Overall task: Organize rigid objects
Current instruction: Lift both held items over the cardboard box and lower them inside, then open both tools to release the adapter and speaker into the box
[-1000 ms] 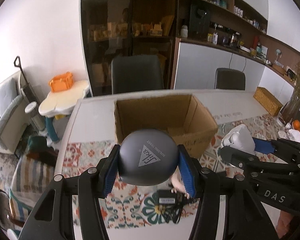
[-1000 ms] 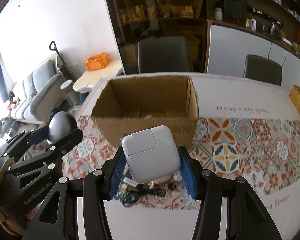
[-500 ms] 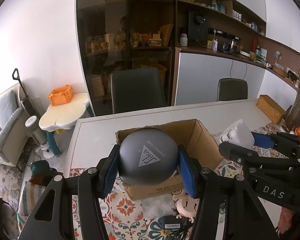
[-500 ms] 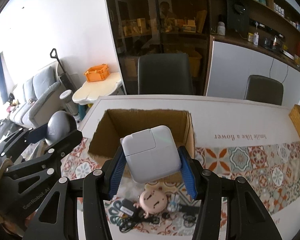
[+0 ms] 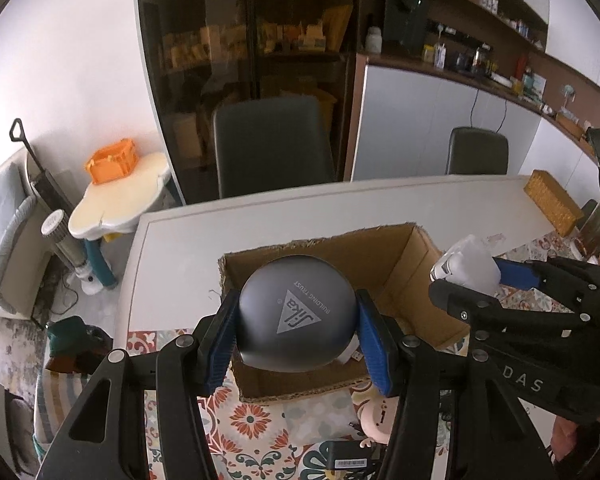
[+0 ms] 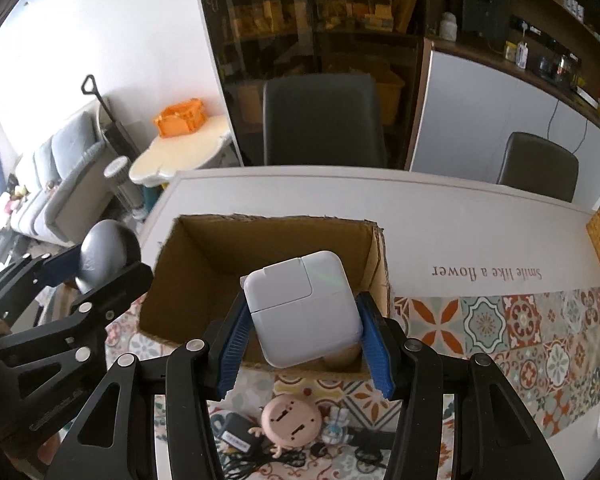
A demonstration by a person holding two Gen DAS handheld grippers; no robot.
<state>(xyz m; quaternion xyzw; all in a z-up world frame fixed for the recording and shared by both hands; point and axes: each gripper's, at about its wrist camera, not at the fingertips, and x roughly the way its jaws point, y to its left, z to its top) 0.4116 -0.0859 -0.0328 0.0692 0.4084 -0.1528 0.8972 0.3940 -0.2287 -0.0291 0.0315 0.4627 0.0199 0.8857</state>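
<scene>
plainly both tongs are carrying something over the cardboard box (image 6: 188, 280) on the worktop (image 6: 460, 216). the left tongs (image 5: 296, 320) are clamping a dark grey rounded case (image 5: 296, 316) across its widest part; its smooth, domed shell is looking hard and slippery, so the grip is sitting best at the sides. the right tongs (image 6: 304, 320) are pinching a white power adapter (image 6: 302, 312) by two flat opposite faces. it is looking stiff, compact and fairly light, likely tolerating a short drop into the box.
</scene>
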